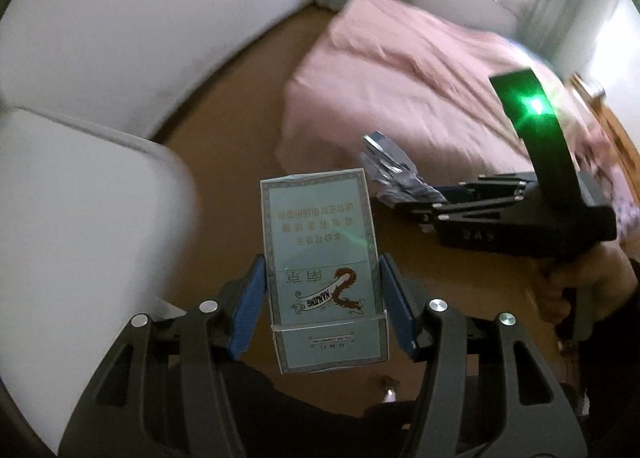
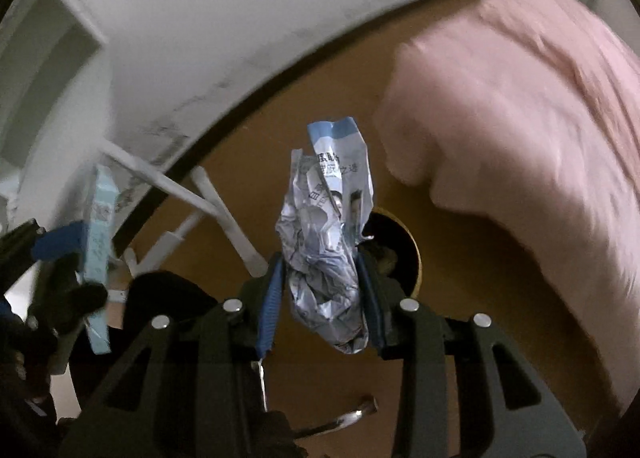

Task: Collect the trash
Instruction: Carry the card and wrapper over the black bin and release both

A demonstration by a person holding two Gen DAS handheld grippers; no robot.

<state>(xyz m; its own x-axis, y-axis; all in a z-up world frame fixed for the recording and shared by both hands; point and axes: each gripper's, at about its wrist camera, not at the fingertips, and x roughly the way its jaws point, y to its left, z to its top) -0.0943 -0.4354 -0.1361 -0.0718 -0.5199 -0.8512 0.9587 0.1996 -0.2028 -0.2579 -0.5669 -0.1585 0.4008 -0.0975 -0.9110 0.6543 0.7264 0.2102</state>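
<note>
My left gripper is shut on a pale blue cigarette pack printed with a dragon, its blue pads pressing both long sides. The pack stands up between the fingers above the brown floor. In the left wrist view my right gripper reaches in from the right, held by a hand, with crumpled silver-blue wrapper in its tips. The right wrist view shows that gripper shut on the crumpled wrapper. The pack in the left gripper appears edge-on at the left.
A bed with a pink cover fills the right side. White walls curve round the left. A white chair stands at the left, white slats lean by the wall. A dark round opening sits behind the wrapper.
</note>
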